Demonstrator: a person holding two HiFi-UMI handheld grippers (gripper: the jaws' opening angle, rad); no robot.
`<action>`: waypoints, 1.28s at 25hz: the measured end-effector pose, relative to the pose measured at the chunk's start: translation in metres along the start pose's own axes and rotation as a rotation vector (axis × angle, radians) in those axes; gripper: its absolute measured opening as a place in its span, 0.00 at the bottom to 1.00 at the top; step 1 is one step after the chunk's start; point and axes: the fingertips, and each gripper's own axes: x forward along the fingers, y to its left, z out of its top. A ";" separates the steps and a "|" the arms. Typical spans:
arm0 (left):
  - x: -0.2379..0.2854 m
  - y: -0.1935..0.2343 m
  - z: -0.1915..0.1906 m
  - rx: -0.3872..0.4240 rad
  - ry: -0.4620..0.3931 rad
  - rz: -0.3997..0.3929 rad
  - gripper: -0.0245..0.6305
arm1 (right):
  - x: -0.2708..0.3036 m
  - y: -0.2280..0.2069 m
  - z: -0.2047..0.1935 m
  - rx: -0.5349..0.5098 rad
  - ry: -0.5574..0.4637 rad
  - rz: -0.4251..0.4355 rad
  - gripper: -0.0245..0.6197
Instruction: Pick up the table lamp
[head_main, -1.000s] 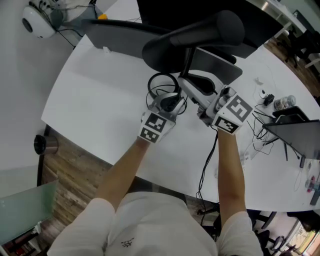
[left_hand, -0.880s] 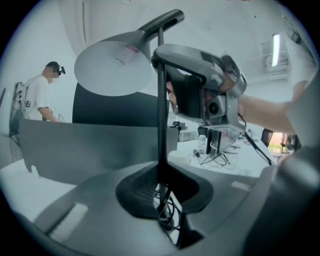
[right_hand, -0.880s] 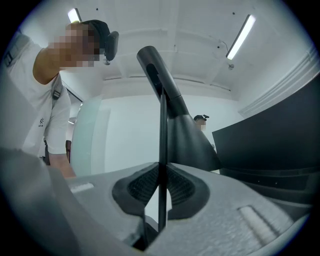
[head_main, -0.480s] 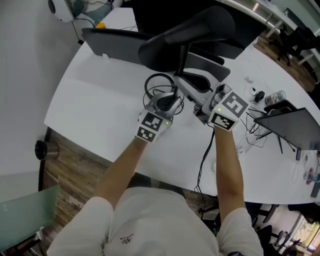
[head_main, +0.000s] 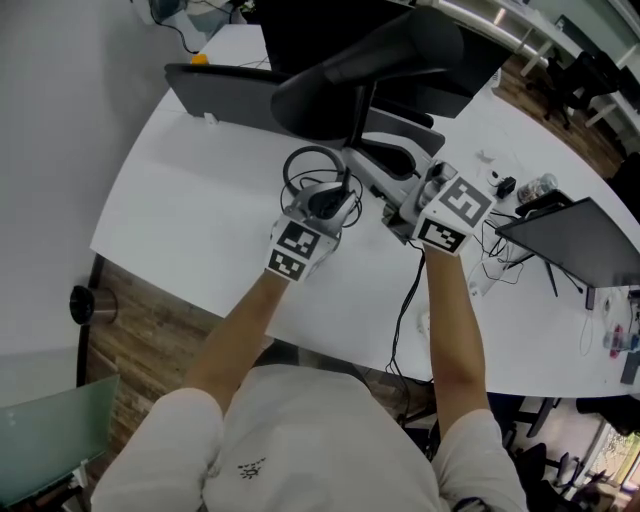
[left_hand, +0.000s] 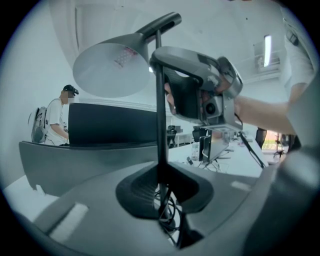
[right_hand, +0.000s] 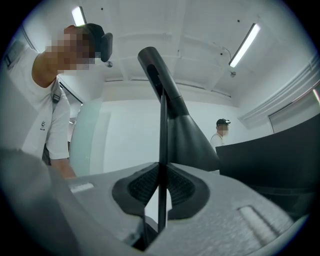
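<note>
The table lamp (head_main: 372, 70) rises over the far middle of the white table (head_main: 190, 200), with its black shade (left_hand: 111, 67) at the top and its thin stem (left_hand: 160, 125) running straight down into both tools. The left gripper (head_main: 338, 196) is pinched on that stem. The right gripper (head_main: 392, 195), just beside it, pinches the same stem from the other side. In each gripper view the rod sits squeezed in the notch between the 2 pads.

A coil of black cable (head_main: 312, 165) lies on the table close under the left gripper. Behind the lamp is a wide black monitor (head_main: 290, 25), with a long dark divider panel (head_main: 230, 85) stretching off to its left. To the right a dark slanted screen (head_main: 575, 235) stands on thin legs among loose wires (head_main: 505, 250). A black cord (head_main: 408, 300) hangs from the right gripper past the table edge. 2 people are at desks further back, a seated person (left_hand: 55, 120) and a standing person (right_hand: 221, 132).

The lamp's foot is covered by the grippers and the shade, so I cannot tell whether it touches the table. The bits near the wires are too small to name.
</note>
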 end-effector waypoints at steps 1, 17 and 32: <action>-0.001 -0.001 0.002 0.002 -0.001 -0.002 0.11 | -0.001 0.001 0.002 0.000 -0.002 -0.001 0.10; -0.016 -0.011 0.047 0.028 -0.015 -0.027 0.11 | -0.004 0.009 0.048 0.000 -0.030 0.015 0.10; -0.019 -0.006 0.062 0.051 -0.015 -0.035 0.12 | 0.002 0.007 0.059 0.002 -0.018 0.031 0.10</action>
